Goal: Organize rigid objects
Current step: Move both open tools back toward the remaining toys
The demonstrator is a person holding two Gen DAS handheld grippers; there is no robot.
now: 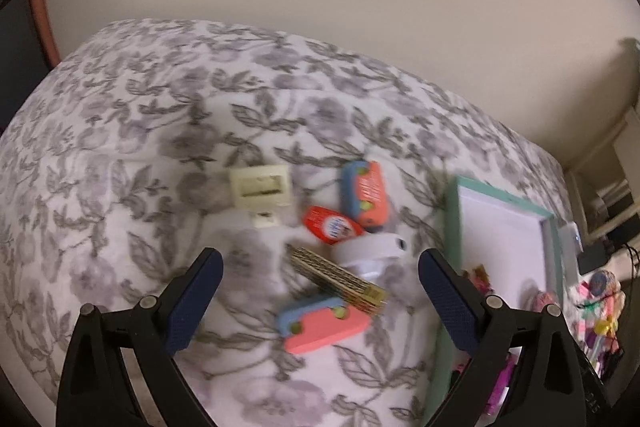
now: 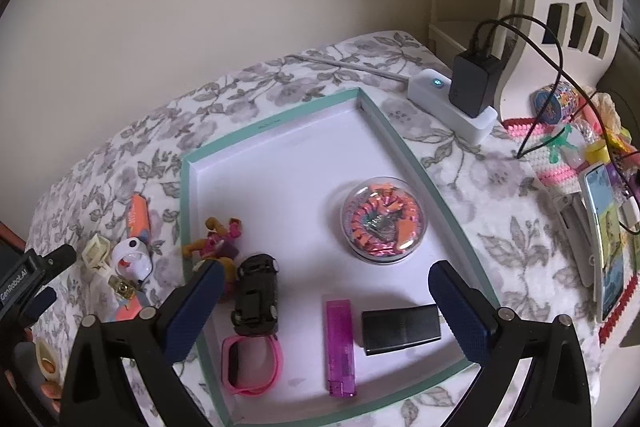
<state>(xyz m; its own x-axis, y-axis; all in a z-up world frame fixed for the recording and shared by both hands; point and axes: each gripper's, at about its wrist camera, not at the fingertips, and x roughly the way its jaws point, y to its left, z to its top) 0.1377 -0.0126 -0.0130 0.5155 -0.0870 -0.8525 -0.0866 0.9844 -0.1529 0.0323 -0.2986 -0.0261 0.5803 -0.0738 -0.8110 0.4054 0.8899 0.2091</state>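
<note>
- Jaws on my left gripper [image 1: 320, 291] stand wide apart, nothing between the pads; my right gripper [image 2: 324, 303] is just as wide and empty.
- Nearest to my left tool, just below and between the fingertips, lies a pink-and-blue eraser [image 1: 324, 325], flat on the floral bedspread [image 1: 140, 147], its long axis running across the gap between the fingers, tilted slightly.
- Touching its far end, a gold-tipped striped stick [image 1: 340, 277] slants away; beyond it sit a white cap-like piece [image 1: 372, 251], a red packet [image 1: 332, 225], a second pink-and-blue eraser [image 1: 365, 195] and a cream plastic box [image 1: 262, 185].
- The teal-rimmed tray [image 2: 188, 195] lies to the right of my left tool and directly under my right one.
- Under my right tool the tray already holds a purple lighter [image 2: 340, 343], black lighter case [image 2: 400, 329], pink watch [image 2: 252, 363], black toy car [image 2: 256, 293], a figurine [image 2: 218, 239] and, farther off, a clear domed dish [image 2: 384, 219].
- I judge the left hand is nearer the loose pile; as the eraser lies lengthways across the gap, I would roll the wrist before closing.
</note>
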